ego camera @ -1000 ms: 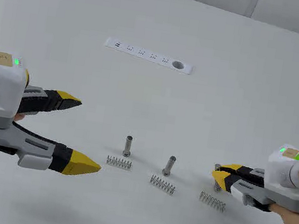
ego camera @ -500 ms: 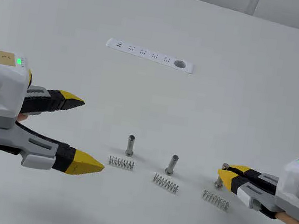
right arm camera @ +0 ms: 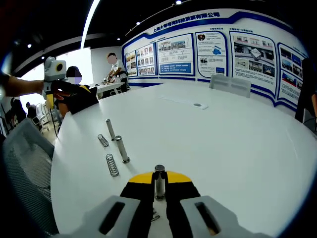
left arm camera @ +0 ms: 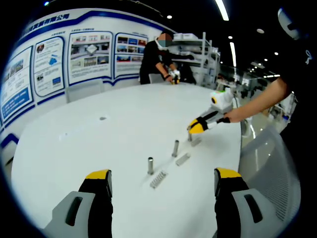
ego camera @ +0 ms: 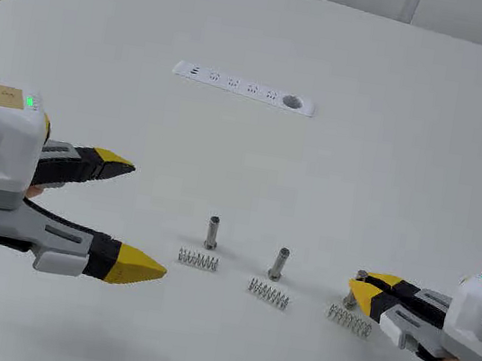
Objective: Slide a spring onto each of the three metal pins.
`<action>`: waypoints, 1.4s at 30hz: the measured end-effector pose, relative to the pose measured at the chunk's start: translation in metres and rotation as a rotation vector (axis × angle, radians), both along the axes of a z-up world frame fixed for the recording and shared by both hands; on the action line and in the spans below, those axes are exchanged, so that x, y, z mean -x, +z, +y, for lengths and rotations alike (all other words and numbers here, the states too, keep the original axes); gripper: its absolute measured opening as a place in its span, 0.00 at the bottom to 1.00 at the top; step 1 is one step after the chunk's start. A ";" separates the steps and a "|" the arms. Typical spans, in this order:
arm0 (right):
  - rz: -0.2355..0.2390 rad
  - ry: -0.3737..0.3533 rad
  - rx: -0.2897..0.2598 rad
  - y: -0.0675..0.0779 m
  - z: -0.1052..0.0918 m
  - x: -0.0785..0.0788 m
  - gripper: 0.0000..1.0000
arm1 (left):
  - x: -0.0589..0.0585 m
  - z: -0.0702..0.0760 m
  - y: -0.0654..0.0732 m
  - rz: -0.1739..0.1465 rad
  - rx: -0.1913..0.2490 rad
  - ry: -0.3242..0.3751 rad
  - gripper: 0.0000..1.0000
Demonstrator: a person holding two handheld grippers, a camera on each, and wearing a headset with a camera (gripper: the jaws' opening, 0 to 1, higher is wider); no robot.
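Meanwhile right gripper (ego camera: pixel 359 287) clenches end pin (right arm camera: pixel 159 179); left gripper (ego camera: pixel 140 215) gapes; power strip (ego camera: pixel 243 88) beyond.

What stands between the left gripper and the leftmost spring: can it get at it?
Probably yes. The left gripper is open, and only bare table lies between its tips and the leftmost spring. The leftmost pin stands behind that spring, not in the path; the right gripper holds the rightmost pin.
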State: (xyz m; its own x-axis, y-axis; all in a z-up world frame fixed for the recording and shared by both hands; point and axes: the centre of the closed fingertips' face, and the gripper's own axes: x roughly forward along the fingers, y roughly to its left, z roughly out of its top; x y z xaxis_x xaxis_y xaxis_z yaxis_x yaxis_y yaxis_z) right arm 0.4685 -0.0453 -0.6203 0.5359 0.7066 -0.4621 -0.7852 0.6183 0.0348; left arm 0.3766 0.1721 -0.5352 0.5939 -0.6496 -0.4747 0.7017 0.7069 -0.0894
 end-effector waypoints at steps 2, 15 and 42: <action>-0.002 -0.001 0.003 0.000 0.002 -0.002 0.08 | 0.000 0.000 0.000 0.000 0.000 -0.001 0.87; -0.018 0.002 -0.026 -0.001 0.006 -0.001 0.08 | 0.005 0.005 -0.003 0.015 -0.023 0.010 0.87; 0.075 0.099 0.077 -0.005 -0.013 0.030 0.22 | 0.005 -0.002 -0.005 0.018 -0.020 -0.013 0.85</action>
